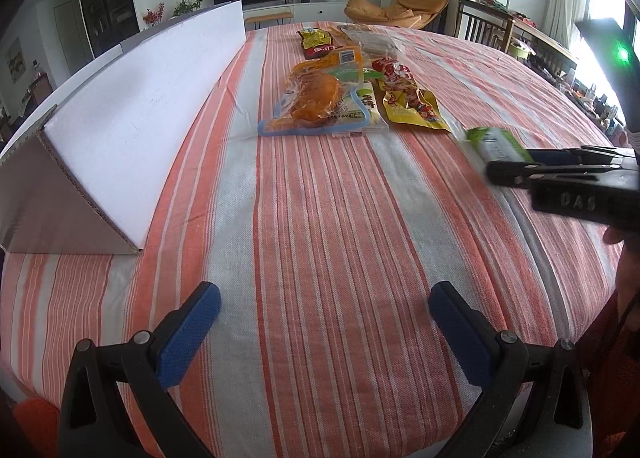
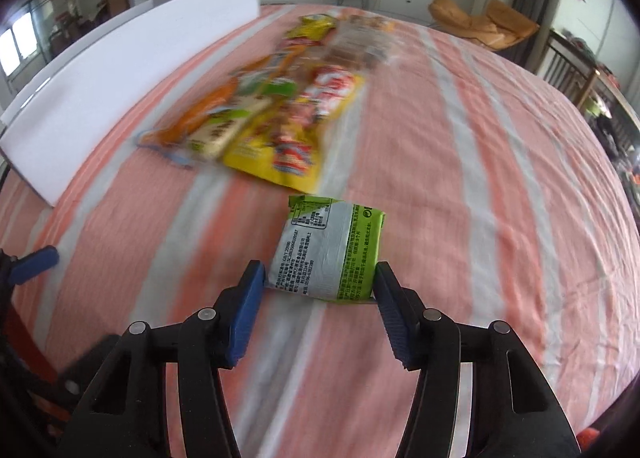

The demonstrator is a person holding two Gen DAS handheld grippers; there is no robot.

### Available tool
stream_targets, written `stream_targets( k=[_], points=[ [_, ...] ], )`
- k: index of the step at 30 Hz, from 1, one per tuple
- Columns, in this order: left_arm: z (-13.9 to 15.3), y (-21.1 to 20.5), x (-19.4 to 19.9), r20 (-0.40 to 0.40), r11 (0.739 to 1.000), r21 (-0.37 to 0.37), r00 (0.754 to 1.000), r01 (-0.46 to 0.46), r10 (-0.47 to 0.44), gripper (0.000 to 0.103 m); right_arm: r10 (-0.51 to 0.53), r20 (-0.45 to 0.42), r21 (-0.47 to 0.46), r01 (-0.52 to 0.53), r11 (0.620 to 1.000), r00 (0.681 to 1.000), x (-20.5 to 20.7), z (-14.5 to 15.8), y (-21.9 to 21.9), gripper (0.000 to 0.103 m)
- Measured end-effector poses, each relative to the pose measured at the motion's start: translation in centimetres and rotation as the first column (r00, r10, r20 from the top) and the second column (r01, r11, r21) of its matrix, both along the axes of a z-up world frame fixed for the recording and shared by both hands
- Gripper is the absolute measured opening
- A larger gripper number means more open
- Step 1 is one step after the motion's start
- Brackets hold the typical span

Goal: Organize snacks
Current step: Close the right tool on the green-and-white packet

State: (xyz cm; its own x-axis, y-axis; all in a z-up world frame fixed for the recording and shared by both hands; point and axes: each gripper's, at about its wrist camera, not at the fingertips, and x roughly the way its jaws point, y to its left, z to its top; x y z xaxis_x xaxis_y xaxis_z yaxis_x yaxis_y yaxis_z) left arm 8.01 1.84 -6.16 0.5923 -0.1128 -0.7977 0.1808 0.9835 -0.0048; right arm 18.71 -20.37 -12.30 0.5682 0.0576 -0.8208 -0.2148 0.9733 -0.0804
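Note:
My right gripper [image 2: 319, 281] is shut on a small green and silver snack packet [image 2: 330, 248], its blue pads pressing both sides, just above the striped cloth. In the left wrist view the packet [image 1: 498, 144] sticks out of the right gripper [image 1: 520, 166] at the right. My left gripper [image 1: 324, 306] is open and empty over bare cloth near the front. A pile of snack bags lies mid-table: an orange chicken-leg pack [image 1: 316, 94], a white and green pack [image 1: 362, 108], a yellow and red bag [image 1: 408, 96]. More bags [image 1: 320, 40] lie farther back.
A long white cardboard box [image 1: 132, 110] stands open along the left side of the table; it also shows in the right wrist view [image 2: 132, 70]. The striped orange and white tablecloth [image 1: 320, 218] covers the table. Chairs and a loaded side table stand at the far right.

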Motion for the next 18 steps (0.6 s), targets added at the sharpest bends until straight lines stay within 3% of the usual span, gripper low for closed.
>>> stream_targets(
  k=[9, 13, 18],
  points=[
    [0.0, -0.1, 0.1, 0.001, 1.000, 0.000, 1.000, -0.004, 0.004, 0.103, -0.199, 0.013, 0.055, 0.198, 0.979, 0.980, 4.5, 0.4, -10.0, 0.059],
    [0.0, -0.1, 0.1, 0.001, 1.000, 0.000, 1.000, -0.004, 0.004, 0.103, -0.224, 0.046, 0.056, 0.221, 0.974, 0.974, 6.2, 0.2, -11.9, 0.060],
    [0.0, -0.1, 0.1, 0.001, 1.000, -0.001, 1.000, -0.004, 0.004, 0.103, -0.245, 0.087, 0.061, 0.241, 0.969, 0.966, 6.7, -0.3, -12.4, 0.081]
  ],
)
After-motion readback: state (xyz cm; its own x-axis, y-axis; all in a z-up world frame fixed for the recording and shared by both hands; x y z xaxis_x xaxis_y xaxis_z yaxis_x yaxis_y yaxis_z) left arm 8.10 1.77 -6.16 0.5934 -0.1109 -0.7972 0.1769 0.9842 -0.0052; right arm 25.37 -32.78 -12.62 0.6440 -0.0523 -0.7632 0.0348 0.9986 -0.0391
